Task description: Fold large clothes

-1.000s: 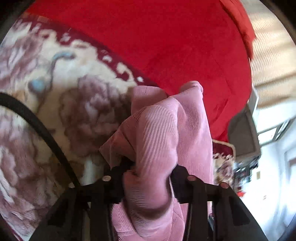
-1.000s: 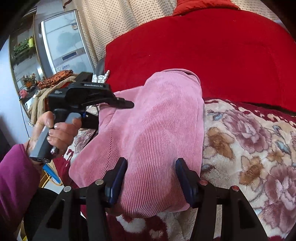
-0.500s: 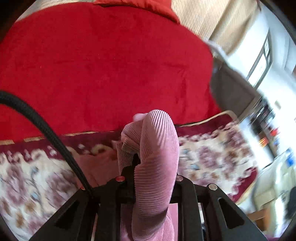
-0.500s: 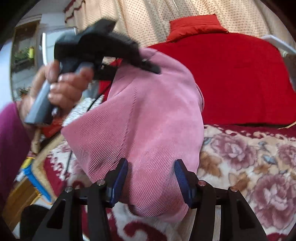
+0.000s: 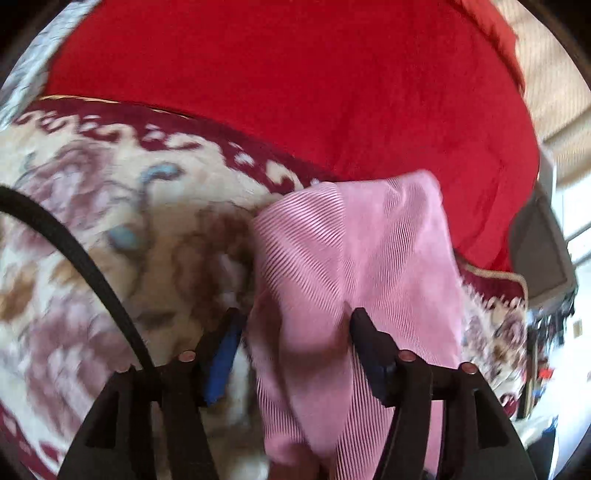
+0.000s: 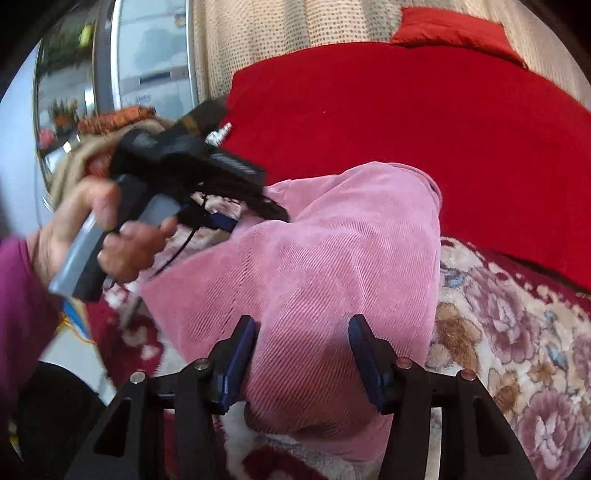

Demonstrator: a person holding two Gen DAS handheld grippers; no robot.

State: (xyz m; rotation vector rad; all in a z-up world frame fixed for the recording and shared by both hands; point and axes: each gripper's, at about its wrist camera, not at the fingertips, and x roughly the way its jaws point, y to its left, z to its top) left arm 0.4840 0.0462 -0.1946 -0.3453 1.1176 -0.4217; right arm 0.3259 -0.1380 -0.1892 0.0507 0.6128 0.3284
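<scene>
Garment: a pink ribbed corduroy garment (image 6: 332,266), soft and bunched into a thick fold, with fine parallel ridges running along it; it lies on the bed and lifts toward both grippers.
Left gripper (image 5: 291,332): jaws opening; the pink cloth is between them, touching the right-hand finger, while the blue-padded finger on the other side stands clear of it.
Right gripper (image 6: 303,332): fingers clamped on a wide wad of the garment, pads pressing in from both sides.
Left hand (image 6: 110,236): wrapped round the grey handle of its gripper, a magenta sleeve (image 6: 18,314) behind it.
Surface: a cream blanket with mauve flowers and a dark red border (image 6: 517,350), beside a plain red cover (image 6: 406,118).
Room: dotted beige curtain (image 6: 280,33), a red cushion (image 6: 450,29), a silver fridge (image 6: 155,62).
</scene>
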